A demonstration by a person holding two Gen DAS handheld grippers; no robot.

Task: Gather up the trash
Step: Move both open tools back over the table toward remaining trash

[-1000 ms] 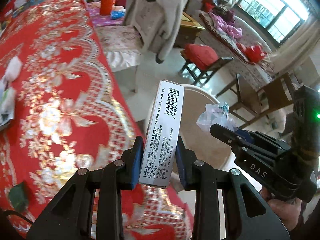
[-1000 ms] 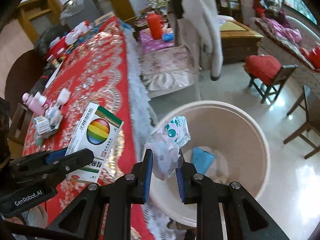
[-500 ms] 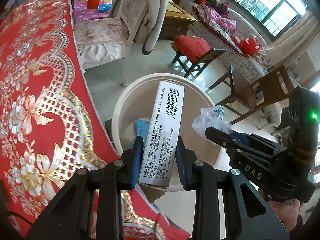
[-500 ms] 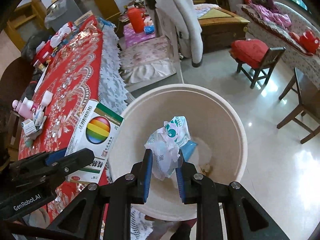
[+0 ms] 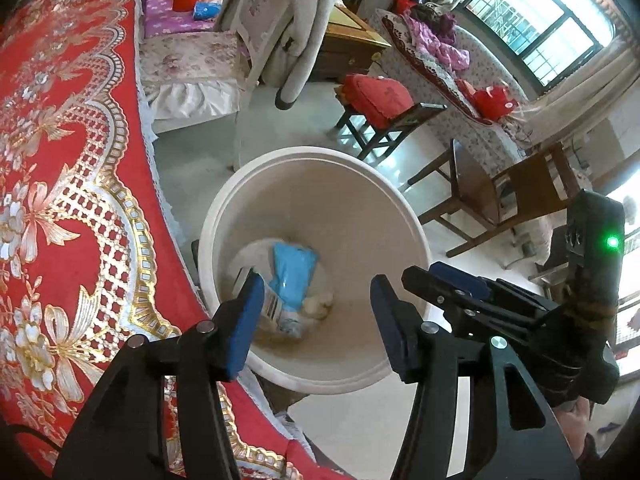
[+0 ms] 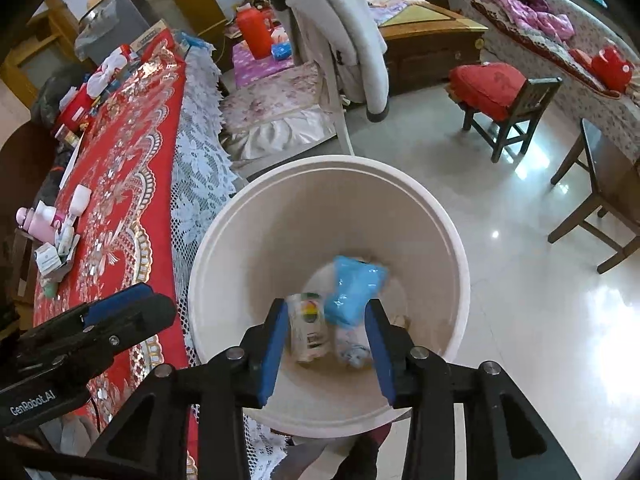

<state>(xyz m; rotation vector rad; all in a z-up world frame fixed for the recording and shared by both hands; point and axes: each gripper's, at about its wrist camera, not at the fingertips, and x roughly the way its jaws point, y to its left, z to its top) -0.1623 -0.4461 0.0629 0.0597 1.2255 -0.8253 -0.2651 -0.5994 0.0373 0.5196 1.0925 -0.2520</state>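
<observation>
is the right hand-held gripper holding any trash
No, the right hand-held gripper is open with nothing between its fingers, and the box lies down in the bin.

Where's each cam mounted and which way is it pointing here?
Left wrist: on the left gripper, looking down into the bin; its open fingers and the right gripper show.
Right wrist: on the right gripper, looking down into the bin; its open fingers and the left gripper show.
Shared: bin, blue packet, red tablecloth.
</observation>
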